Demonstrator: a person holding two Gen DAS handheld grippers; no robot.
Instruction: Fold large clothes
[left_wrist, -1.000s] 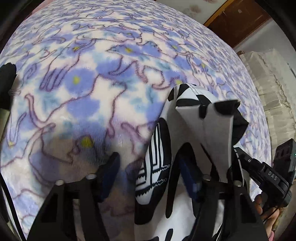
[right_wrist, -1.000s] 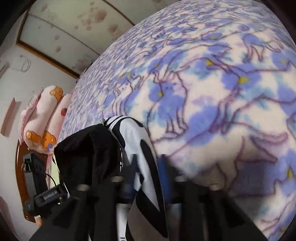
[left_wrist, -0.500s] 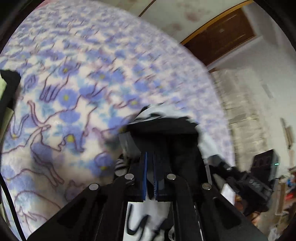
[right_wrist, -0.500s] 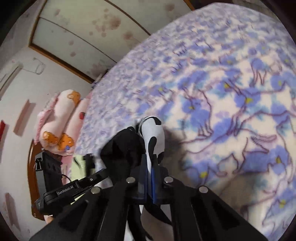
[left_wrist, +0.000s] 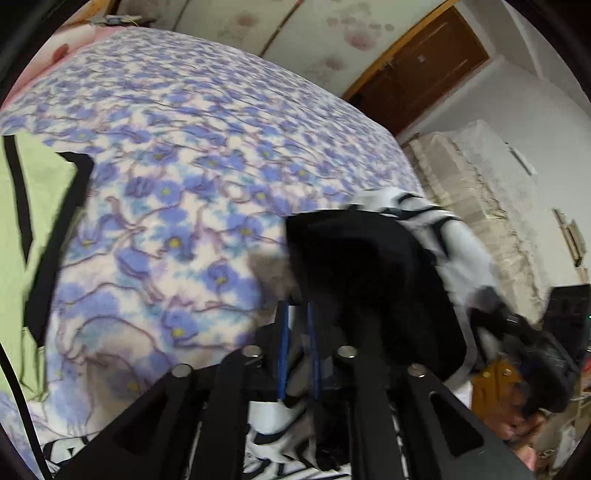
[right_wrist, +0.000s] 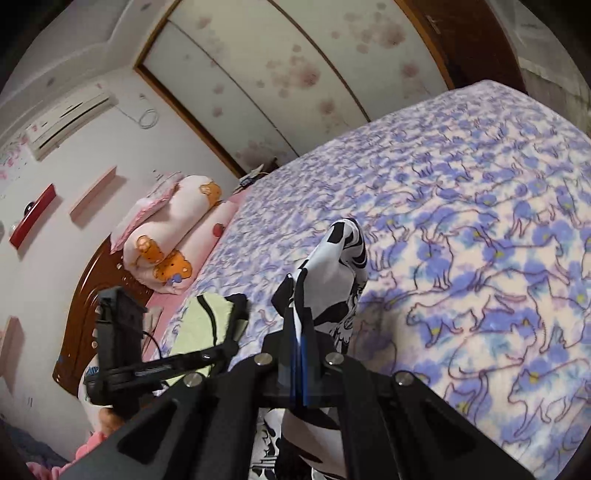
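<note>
Two pillows (right_wrist: 170, 236) lie beyond the green garment (right_wrist: 201, 325) on the bed (right_wrist: 480, 221).

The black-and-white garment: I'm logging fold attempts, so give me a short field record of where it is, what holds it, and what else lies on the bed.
garment: black-and-white printed cloth, bunched, lifted above the bed
left claw: jaws opening slightly, cloth between the pads
right claw: shut on the cloth
surface: blue floral blanket covering the bed
other clothing: light green garment with black trim, lying on the blanket, untouched
bedding: pink pillows with bear print at the headboard
fold state: not yet laid flat
</note>
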